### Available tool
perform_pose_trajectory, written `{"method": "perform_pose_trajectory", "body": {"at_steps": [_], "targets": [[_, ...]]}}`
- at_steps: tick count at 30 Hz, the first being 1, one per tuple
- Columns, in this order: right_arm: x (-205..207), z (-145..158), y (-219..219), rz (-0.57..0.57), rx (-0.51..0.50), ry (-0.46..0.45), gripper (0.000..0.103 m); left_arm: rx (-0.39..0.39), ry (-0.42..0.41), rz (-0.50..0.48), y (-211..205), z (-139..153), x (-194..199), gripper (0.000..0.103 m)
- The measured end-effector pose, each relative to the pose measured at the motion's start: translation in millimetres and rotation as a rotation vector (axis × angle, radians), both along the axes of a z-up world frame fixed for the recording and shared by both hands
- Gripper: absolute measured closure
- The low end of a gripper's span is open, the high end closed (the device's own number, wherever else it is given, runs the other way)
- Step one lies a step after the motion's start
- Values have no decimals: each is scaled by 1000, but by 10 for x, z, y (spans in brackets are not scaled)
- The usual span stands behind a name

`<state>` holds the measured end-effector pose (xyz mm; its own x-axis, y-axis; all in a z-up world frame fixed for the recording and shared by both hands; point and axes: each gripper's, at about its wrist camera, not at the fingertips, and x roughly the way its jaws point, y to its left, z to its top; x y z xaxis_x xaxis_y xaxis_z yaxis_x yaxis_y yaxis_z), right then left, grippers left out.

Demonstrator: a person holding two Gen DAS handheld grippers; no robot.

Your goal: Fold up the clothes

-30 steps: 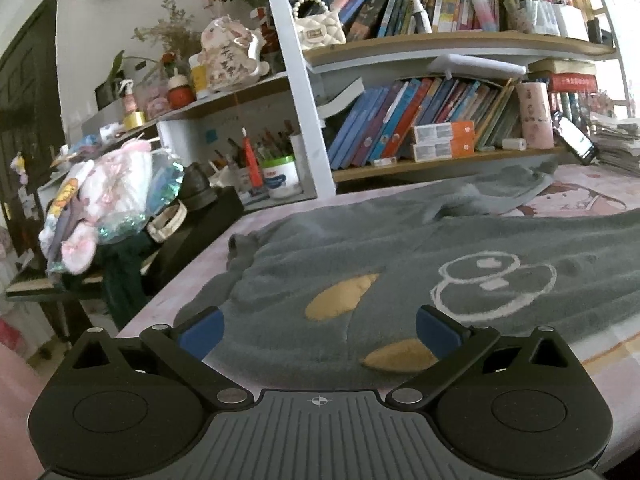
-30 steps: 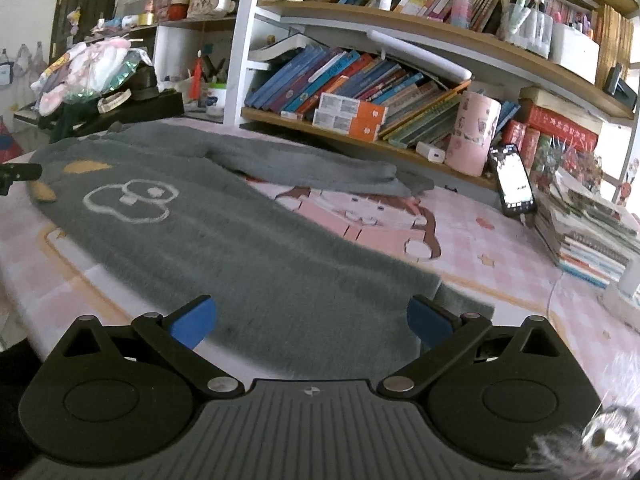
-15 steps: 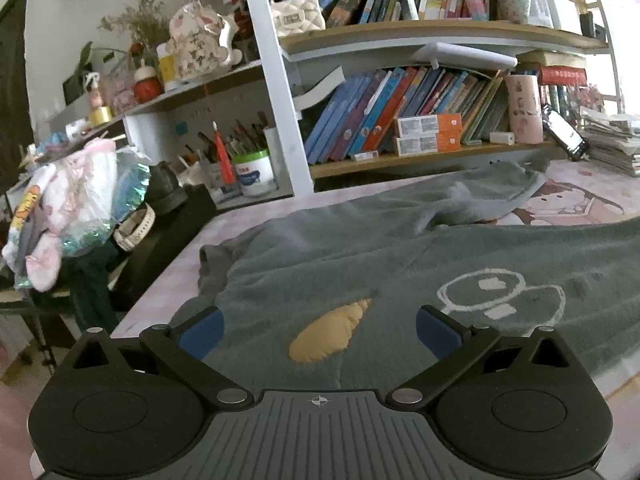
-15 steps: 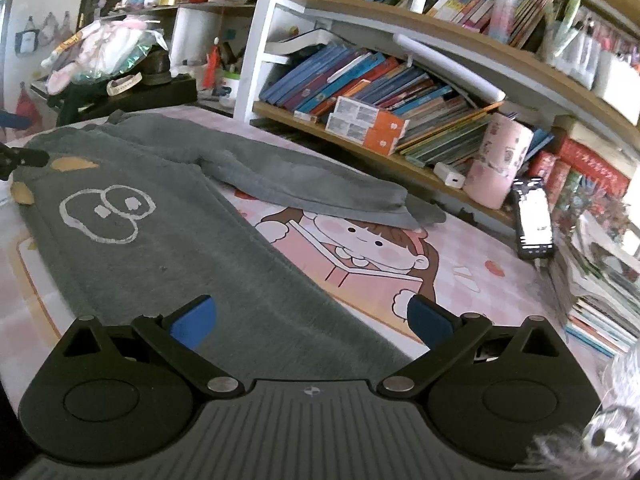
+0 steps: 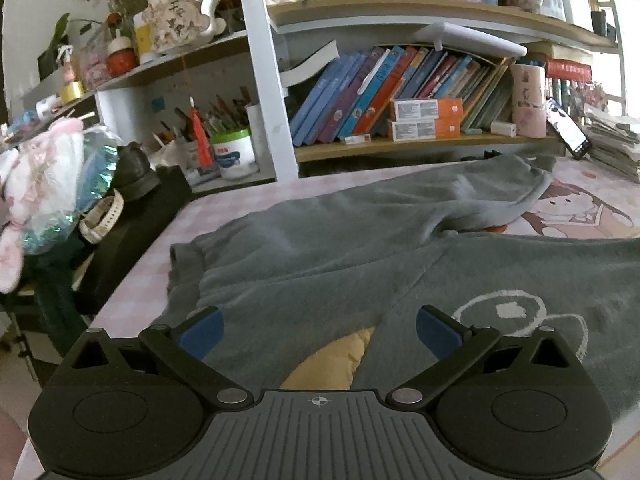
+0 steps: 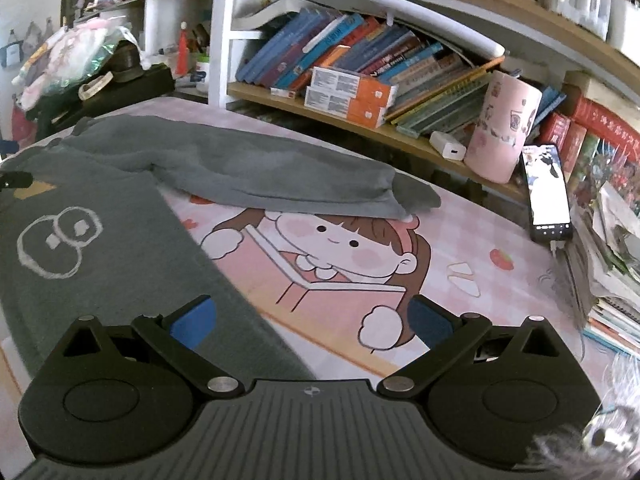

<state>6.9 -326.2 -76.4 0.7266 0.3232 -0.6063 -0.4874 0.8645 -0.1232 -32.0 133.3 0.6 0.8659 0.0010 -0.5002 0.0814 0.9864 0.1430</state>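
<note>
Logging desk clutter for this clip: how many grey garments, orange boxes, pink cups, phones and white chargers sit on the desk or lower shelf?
Grey garment: 1
Orange boxes: 2
Pink cup: 1
Phone: 1
White charger: 1
Total: 6

Fuzzy matt grey cloth sweater [image 5: 340, 248]; smooth printed mat [image 6: 460, 280]; matt black plastic gripper [image 5: 318, 330] with blue pads [image 5: 200, 330].
</note>
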Motion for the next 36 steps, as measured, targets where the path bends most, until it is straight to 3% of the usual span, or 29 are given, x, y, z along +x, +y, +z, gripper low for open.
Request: {"method": "perform_pose_trajectory", "body": {"at_steps": [8,13,20,25,29,33,36], "targets": [[410,33,-92,-1,30,11,0,-145,48,-35,167,23,320,0],[808,27,-49,1,18,18,0,-58,66,7,240,67,675,0],[1415,-7,44,29,-42,20,0,-28,105,3,396,93,1197,0],[1831,-3,59,0,-46,39,0,-105,141,-58,508,83,1522,0],[2065,28,84,-2,-46,32,0,-162,174,-36,552,65,1703,0],[2240,39,143,24,-57,29,0,-133,167,-10,529,46,1824,0],[2348,29,211,45,-76,29,0,-122,117,-54,503,34,1856,0]]}}
